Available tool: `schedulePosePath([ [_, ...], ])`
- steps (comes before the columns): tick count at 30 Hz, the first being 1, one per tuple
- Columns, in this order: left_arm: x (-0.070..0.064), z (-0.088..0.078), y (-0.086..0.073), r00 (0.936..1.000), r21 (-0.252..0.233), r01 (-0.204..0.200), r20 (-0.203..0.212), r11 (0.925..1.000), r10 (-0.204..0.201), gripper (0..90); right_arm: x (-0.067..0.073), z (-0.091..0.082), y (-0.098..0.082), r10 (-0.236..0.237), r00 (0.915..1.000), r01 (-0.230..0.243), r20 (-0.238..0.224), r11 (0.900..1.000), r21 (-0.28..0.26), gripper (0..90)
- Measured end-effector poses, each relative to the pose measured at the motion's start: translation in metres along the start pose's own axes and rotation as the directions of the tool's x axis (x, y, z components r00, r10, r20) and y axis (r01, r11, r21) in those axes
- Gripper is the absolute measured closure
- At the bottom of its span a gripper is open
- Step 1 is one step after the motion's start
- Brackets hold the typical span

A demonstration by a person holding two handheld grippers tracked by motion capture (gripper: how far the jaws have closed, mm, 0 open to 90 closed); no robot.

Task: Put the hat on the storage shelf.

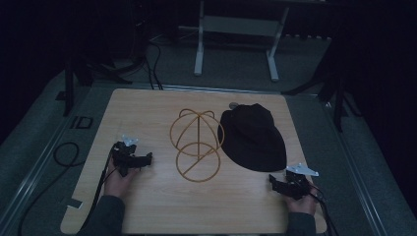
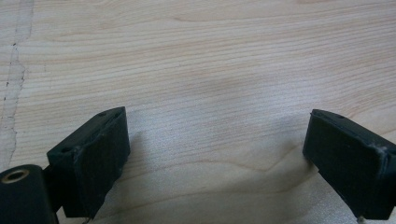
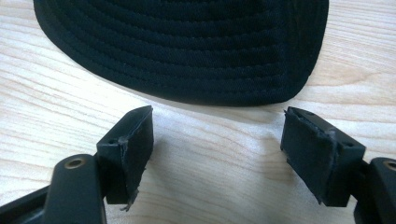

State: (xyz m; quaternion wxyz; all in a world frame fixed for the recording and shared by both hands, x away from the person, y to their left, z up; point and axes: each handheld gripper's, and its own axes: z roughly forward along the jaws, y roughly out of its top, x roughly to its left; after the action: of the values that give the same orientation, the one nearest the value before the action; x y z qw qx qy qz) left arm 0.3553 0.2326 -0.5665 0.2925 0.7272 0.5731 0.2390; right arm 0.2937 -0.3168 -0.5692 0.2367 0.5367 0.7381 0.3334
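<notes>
A black cap [image 1: 253, 135] lies flat on the right half of the wooden table [image 1: 147, 206]. To its left stands a gold wire hat stand [image 1: 196, 142] with a round base ring. My right gripper [image 1: 275, 183] rests near the table's front right, open, just short of the cap's brim [image 3: 187, 51]; the right gripper view has its jaws wide apart with bare wood between them [image 3: 217, 149]. Left of the stand my left gripper [image 1: 146, 158] lies on the table, open, with only wood grain between its jaws [image 2: 217, 154].
A small grey round thing [image 1: 233, 104] sits at the table's back edge behind the cap. Black cables [image 1: 66, 152] trail off the left side onto the floor. White frame legs [image 1: 199, 54] stand on the floor beyond the table.
</notes>
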Motion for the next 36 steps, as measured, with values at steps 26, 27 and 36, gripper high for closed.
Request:
schedulePosePath([
  [26, 0.000, 0.000, 0.000, 1.0000, -0.003, 0.006, 0.000, 1.0000, -0.006, 7.5, -0.026, -0.013, 0.028, -0.100, 0.9880, 0.119, -0.117, 0.979, 0.165, 16.1],
  [27, 0.000, 0.000, 0.000, 1.0000, -0.002, 0.004, 0.001, 1.0000, -0.004, 7.5, -0.027, -0.014, 0.031, -0.095, 0.9855, 0.119, -0.141, 0.978, 0.174, 12.9],
  [36, 0.000, 0.000, 0.000, 1.0000, -0.002, 0.004, 0.000, 1.0000, -0.004, 7.5, -0.030, -0.021, 0.060, -0.150, 0.9772, 0.183, -0.150, 0.955, 0.232, 16.7],
])
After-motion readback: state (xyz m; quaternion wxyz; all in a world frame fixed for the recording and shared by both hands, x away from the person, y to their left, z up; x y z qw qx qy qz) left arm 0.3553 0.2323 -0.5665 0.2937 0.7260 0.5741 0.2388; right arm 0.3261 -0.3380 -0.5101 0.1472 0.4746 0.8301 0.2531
